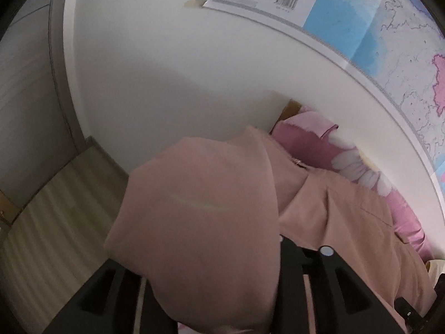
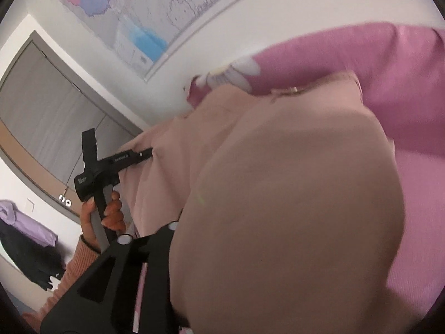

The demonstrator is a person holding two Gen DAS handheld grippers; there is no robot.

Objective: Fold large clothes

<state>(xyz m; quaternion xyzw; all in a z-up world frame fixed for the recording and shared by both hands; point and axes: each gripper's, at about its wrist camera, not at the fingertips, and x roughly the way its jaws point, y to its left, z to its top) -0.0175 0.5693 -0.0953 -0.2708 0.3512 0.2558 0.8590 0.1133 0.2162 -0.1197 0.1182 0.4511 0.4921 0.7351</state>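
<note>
A large peach-pink garment hangs lifted over a pink flowered bed cover. In the left wrist view the cloth drapes over my left gripper and hides the left fingertip; the jaws are shut on a fold of the garment. In the right wrist view the same garment covers my right gripper, shut on the cloth, with only the left finger showing. The left gripper also shows in the right wrist view, pinching the garment's far edge, held by a hand.
A white wall with a taped map runs behind the bed. Wood floor lies left of the bed. A grey door or wardrobe and hanging purple and black clothes are at the left.
</note>
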